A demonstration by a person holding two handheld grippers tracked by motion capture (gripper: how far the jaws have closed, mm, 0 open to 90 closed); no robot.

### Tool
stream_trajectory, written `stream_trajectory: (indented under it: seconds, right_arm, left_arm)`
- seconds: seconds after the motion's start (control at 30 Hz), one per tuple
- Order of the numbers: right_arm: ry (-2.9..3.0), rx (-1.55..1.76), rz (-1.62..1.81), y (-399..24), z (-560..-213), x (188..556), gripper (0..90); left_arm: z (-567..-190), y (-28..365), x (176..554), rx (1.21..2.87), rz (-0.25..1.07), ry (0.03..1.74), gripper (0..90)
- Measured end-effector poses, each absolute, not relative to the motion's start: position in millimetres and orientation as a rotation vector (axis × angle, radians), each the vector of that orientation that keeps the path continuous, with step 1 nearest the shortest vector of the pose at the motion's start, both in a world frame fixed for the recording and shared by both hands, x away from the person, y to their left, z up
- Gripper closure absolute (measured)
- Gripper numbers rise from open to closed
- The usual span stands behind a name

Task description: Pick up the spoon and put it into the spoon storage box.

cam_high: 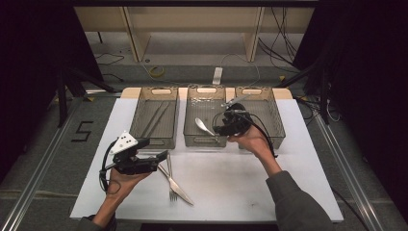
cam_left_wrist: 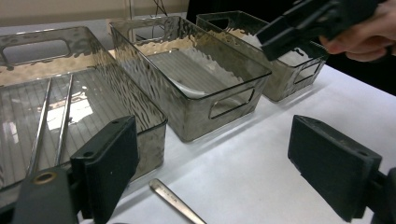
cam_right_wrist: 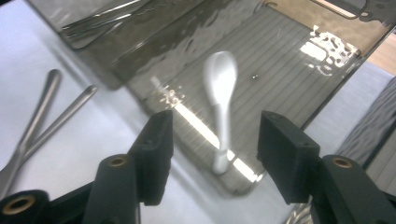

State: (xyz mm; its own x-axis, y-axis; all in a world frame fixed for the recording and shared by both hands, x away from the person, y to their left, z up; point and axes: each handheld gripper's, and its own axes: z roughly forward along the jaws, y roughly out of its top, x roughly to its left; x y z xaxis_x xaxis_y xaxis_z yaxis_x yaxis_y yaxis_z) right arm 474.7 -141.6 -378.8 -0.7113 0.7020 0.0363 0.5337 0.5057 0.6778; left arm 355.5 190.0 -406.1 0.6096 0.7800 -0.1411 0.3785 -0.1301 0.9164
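White spoon [cam_right_wrist: 220,88] first: it lies in the middle bin [cam_high: 191,129], and my right tongs [cam_right_wrist: 214,140] are spread apart just above it. I think I am at the step of dropping the spoon into its bin. The pads are not pressing on it. From the right gripper view, the spoon's handle end sits between the two pads and a bit beyond them, and its bowl points away toward 12 o'clock. It looks a little blurry, so I cannot tell if it has settled flat yet.

In the high view the spoon [cam_high: 204,126] is near the front wall of the middle bin, and my right tongs [cam_high: 219,126] are just beside it at about 3 o'clock.

My left tongs [cam_left_wrist: 212,175] are wide too, and hold nothing. They hang over the white tabletop [cam_high: 231,178] in front of the left bin [cam_high: 139,122], which has some long thin metal pieces inside.

A fork [cam_high: 171,185] and a knife [cam_high: 179,188] lie crossed on the tabletop, at about 5 o'clock from my left tongs [cam_high: 163,156].

Next, I think I should pull my right tongs back out of the bin without bumping its wall. Then I can go for the fork or the knife, and close slowly on a thin handle, since it lies flat and may slip.
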Motion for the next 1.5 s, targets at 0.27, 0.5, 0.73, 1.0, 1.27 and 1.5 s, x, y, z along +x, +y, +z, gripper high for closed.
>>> stream_trajectory:
  seconds: [0.27,0.5,0.73,1.0,1.27,1.5]
  right_arm:
    - [2.466,1.011,1.105,-160.6,-375.4,440.3,41.0]
    - [2.443,1.009,1.190,-180.8,-385.2,408.4,38.4]
    - [2.404,1.037,1.254,-203.4,-398.9,389.3,37.4]
    - [2.347,1.045,1.315,-218.4,-406.3,368.7,33.4]
    - [2.345,1.059,1.331,-225.1,-416.5,355.7,30.2]
    - [2.330,1.067,1.354,-229.5,-419.5,349.6,29.4]
  left_arm:
    - [-409.0,192.2,370.1,1.762,0.448,0.968,16.1]
    - [-412.1,188.8,382.4,1.788,0.447,0.971,16.2]
    - [-415.2,188.9,390.9,1.799,0.436,0.982,16.5]
    - [-417.9,189.2,395.7,1.833,0.434,0.985,17.1]
    - [-420.5,187.3,399.2,1.881,0.430,0.990,17.2]
    - [-426.3,184.8,403.4,1.953,0.412,1.010,17.1]
